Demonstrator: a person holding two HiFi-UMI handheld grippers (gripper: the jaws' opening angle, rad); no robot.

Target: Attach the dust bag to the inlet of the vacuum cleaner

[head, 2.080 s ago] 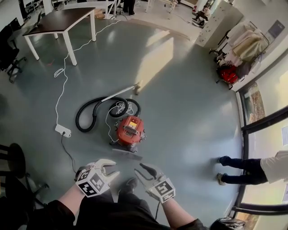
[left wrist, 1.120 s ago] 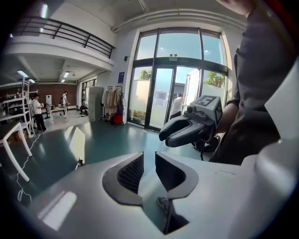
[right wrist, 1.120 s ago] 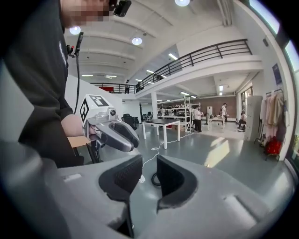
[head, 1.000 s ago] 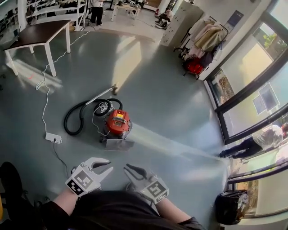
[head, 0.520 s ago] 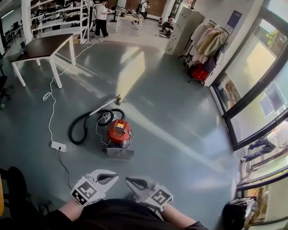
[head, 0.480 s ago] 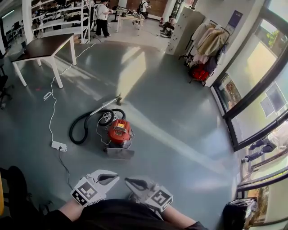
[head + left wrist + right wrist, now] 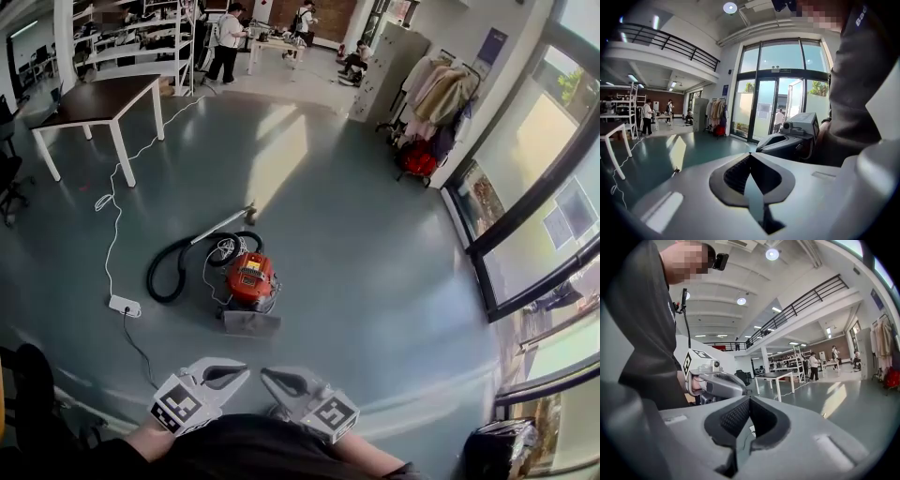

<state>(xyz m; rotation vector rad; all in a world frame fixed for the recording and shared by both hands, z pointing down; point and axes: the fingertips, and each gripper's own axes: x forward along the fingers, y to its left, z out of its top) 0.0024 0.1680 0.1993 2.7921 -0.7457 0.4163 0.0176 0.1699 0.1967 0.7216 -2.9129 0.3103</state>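
Observation:
The red vacuum cleaner (image 7: 251, 279) stands on the grey floor ahead of me, with its black hose (image 7: 173, 267) coiled to its left. A flat grey piece (image 7: 251, 322), maybe the dust bag, lies on the floor against its near side. My left gripper (image 7: 242, 373) and right gripper (image 7: 267, 377) are held close to my body, well short of the vacuum, tips pointing at each other. Both are shut with nothing between the jaws. The left gripper view shows its own closed gripper (image 7: 750, 155) and the right one (image 7: 787, 139) beyond. The right gripper view shows its closed gripper (image 7: 749, 400).
A white power strip (image 7: 125, 306) and its cable (image 7: 114, 220) lie left of the hose. A dark-topped table (image 7: 94, 98) stands at the back left, with people behind it. Coats on a rack (image 7: 436, 94), a red bag (image 7: 417, 159) and glass doors line the right.
Both grippers' jaws have gone from open to shut. Both hands have drawn up a little nearer my body. The view has lifted, showing more of the far room.

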